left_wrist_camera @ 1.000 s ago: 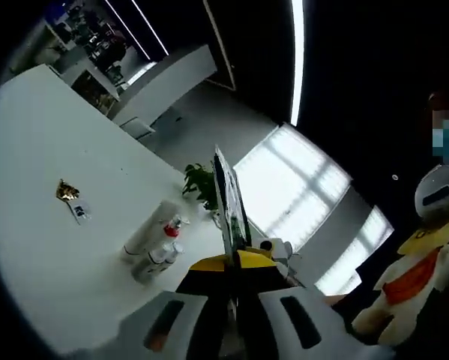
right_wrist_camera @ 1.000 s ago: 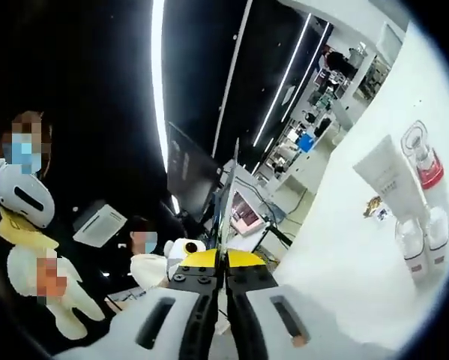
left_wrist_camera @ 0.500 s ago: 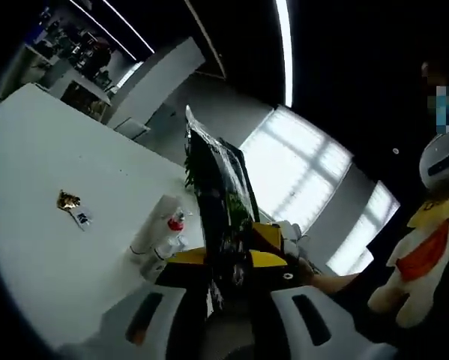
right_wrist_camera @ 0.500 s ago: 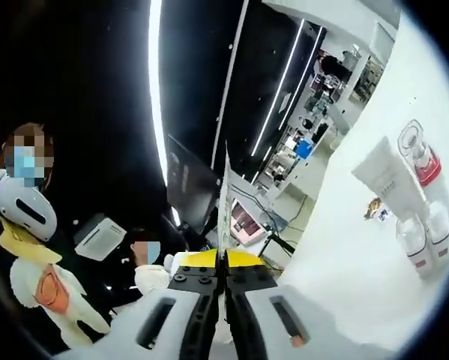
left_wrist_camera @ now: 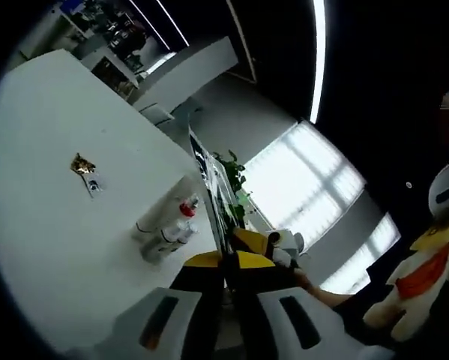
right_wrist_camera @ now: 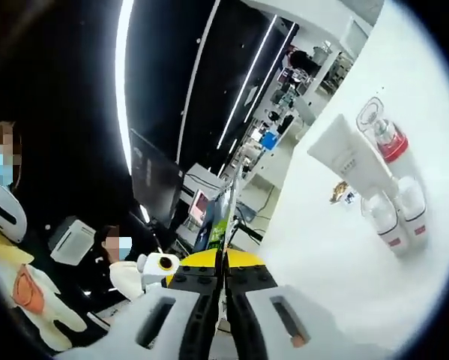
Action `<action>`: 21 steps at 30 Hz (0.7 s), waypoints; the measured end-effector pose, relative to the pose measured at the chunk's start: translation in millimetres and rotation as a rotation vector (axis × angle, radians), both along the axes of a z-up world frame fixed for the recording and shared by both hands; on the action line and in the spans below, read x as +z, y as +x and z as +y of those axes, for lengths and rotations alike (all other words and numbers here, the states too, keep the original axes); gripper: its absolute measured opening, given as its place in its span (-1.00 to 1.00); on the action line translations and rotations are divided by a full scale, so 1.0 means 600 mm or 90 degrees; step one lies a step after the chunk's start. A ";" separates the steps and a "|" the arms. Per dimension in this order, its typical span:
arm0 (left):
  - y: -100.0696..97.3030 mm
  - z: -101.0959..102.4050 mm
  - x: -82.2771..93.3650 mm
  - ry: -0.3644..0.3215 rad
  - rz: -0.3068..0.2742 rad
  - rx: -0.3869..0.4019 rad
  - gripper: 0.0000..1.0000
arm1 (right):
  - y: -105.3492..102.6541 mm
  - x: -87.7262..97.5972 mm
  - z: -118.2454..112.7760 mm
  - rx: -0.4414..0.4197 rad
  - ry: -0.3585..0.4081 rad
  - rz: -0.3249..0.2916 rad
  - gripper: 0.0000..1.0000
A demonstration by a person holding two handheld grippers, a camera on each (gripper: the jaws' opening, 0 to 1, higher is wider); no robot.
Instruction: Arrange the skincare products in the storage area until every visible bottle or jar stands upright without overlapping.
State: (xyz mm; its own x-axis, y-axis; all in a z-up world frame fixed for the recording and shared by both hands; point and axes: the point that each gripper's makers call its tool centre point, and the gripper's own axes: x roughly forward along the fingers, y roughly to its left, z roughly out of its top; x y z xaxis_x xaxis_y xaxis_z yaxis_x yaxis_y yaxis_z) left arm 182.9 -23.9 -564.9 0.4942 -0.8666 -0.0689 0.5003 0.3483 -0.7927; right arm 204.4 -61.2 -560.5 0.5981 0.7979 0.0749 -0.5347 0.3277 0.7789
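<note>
Tongs, left (left_wrist_camera: pixel 225 259): clenched on a thin, dark, glossy sheet (left_wrist_camera: pixel 211 191) seen nearly edge-on, which rises from between the jaws; what it is cannot be told.

Tongs, right (right_wrist_camera: pixel 224 262): clenched likewise on a thin, flat sheet edge (right_wrist_camera: pixel 228 217) standing up from the jaws.

Worktop (left_wrist_camera: pixel 37 150): white, lying to the left of the left tongs and to the right of the right tongs, so the products sit between the two hands' lines of sight and off to the side of each.

Skincare cluster, beyond both tongs and apart from them:
- two small bottles (right_wrist_camera: pixel 395 217) with pale caps, side by side, nearest the right tongs;
- white tube (right_wrist_camera: pixel 349 156), long axis running away across the worktop, close against the others;
- clear-capped bottle with red collar (right_wrist_camera: pixel 383 135), alongside the tube.
All four appear to stand cap-up, close together; whether any touch cannot be told.

Same cluster in the left gripper view: bottles and tube (left_wrist_camera: pixel 166 229), just left of the held sheet.

Farther: small gold scrap (left_wrist_camera: pixel 82 163) with a tag, well apart from the cluster.

Judgement: neither hand is free; which is nearer cannot be told.
</note>
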 end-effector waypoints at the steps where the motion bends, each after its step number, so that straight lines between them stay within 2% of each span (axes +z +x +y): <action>1: 0.000 0.000 -0.001 -0.006 0.008 0.003 -1.00 | 0.002 -0.001 -0.001 -0.004 -0.020 -0.021 -0.95; 2: 0.000 0.000 -0.001 -0.011 0.012 0.004 -1.00 | 0.002 0.000 -0.002 -0.006 -0.039 -0.043 -0.93; 4: 0.002 0.002 -0.003 -0.014 0.016 0.008 -1.00 | 0.001 0.002 -0.001 -0.005 -0.044 -0.058 -0.89; 5: 0.003 0.004 -0.005 -0.017 0.019 0.009 -1.00 | 0.002 0.006 -0.003 -0.007 -0.053 -0.090 -0.87; 7: 0.004 0.005 -0.003 -0.029 0.022 0.011 -1.00 | 0.002 0.005 -0.004 -0.006 -0.053 -0.082 -0.83; 11: 0.007 0.006 -0.009 -0.018 0.024 0.013 -1.00 | 0.004 0.004 -0.003 -0.003 -0.060 -0.083 -0.52; 16: 0.011 0.008 -0.013 -0.022 0.031 0.016 -1.00 | 0.004 0.002 -0.002 0.003 -0.074 -0.089 -0.29; 21: 0.014 0.008 -0.019 -0.025 0.042 0.021 -1.00 | 0.003 -0.005 -0.002 0.005 -0.097 -0.094 0.05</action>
